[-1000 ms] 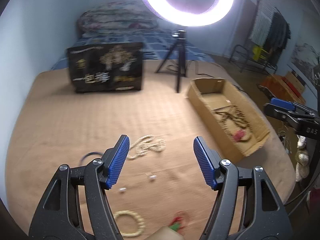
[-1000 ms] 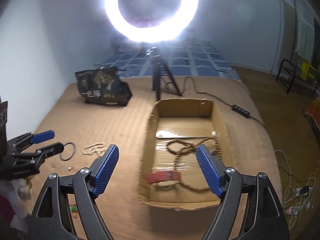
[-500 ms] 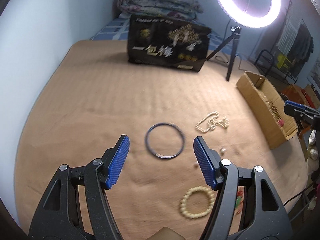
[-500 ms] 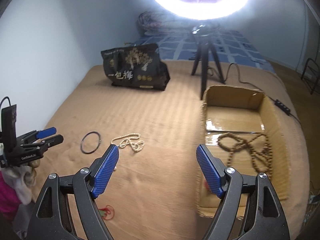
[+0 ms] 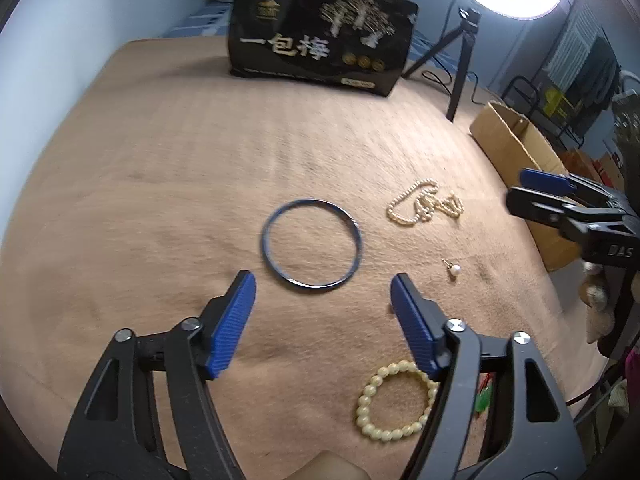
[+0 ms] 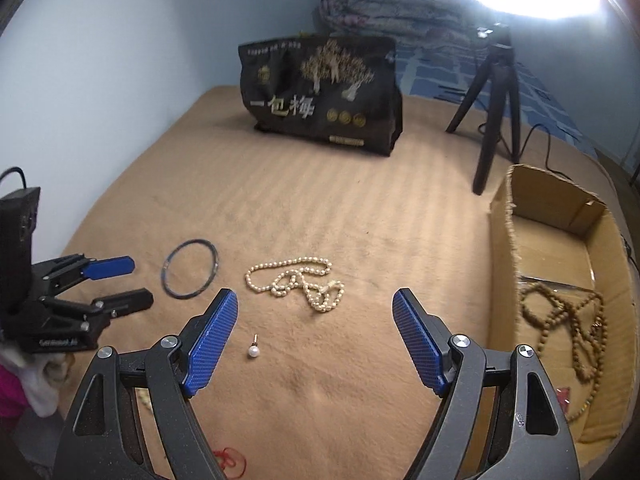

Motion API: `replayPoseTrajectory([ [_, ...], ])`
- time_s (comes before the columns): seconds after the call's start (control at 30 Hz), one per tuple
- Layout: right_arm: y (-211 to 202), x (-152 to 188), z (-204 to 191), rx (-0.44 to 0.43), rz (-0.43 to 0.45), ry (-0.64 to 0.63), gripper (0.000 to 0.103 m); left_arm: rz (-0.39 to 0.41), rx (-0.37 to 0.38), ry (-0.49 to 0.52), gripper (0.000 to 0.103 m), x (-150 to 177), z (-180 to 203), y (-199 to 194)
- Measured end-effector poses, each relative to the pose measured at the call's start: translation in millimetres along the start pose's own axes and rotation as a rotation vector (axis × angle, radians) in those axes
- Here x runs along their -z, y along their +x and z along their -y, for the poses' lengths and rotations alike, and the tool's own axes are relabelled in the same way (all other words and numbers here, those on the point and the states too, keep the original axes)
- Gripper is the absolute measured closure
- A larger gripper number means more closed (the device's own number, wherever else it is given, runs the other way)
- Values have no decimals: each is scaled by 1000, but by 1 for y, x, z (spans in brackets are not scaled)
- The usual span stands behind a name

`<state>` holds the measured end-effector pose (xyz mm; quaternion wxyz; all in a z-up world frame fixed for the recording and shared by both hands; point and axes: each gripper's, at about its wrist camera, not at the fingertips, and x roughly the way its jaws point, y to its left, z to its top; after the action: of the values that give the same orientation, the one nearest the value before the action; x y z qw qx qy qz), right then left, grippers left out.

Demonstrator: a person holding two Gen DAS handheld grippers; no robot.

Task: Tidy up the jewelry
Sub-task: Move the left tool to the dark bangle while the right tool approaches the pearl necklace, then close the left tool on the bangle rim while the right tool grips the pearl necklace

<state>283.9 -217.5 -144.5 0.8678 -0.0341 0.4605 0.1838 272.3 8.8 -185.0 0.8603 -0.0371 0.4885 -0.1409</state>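
Note:
A dark blue bangle (image 5: 313, 245) lies flat on the brown bed cover, just ahead of my open, empty left gripper (image 5: 323, 291). It also shows in the right wrist view (image 6: 191, 269). A pearl necklace (image 5: 425, 202) (image 6: 298, 283) lies in a heap ahead of my open, empty right gripper (image 6: 315, 307). A pearl earring (image 5: 454, 268) (image 6: 253, 349) lies near the right gripper's left finger. A cream bead bracelet (image 5: 396, 400) lies under my left gripper's right finger. A cardboard box (image 6: 504, 216) at the right holds a brown bead necklace (image 6: 568, 320).
A black printed bag (image 5: 320, 36) (image 6: 320, 92) stands at the back. A ring light tripod (image 6: 496, 100) stands beside the box. A red string item (image 6: 230, 460) lies near the front edge. A folded quilt (image 6: 400, 12) lies far back.
Both grippers have swung left and come lower toward the cover. The bangle now lies closer to my left gripper. The pearl necklace has come in front of my right gripper, with the box off to its right.

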Motion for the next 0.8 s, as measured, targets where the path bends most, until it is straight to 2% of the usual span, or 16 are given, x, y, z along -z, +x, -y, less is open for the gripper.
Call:
replayPoseTrajectory([
  [0.17,29,-1,-5,4,-57,-33,23,-23,-10,13,26,-1,7,19],
  [0.33,51,-1,-10,-1,-91,-69,23,-31,-23,-24,26,-6,1,33],
  [0.63,77,1,-16,36,-135,-103,23,-20,-46,-3,25,-12,3,42],
  [0.8,82,1,-13,45,-130,-102,23,-6,-72,30,23,-9,8,44],
])
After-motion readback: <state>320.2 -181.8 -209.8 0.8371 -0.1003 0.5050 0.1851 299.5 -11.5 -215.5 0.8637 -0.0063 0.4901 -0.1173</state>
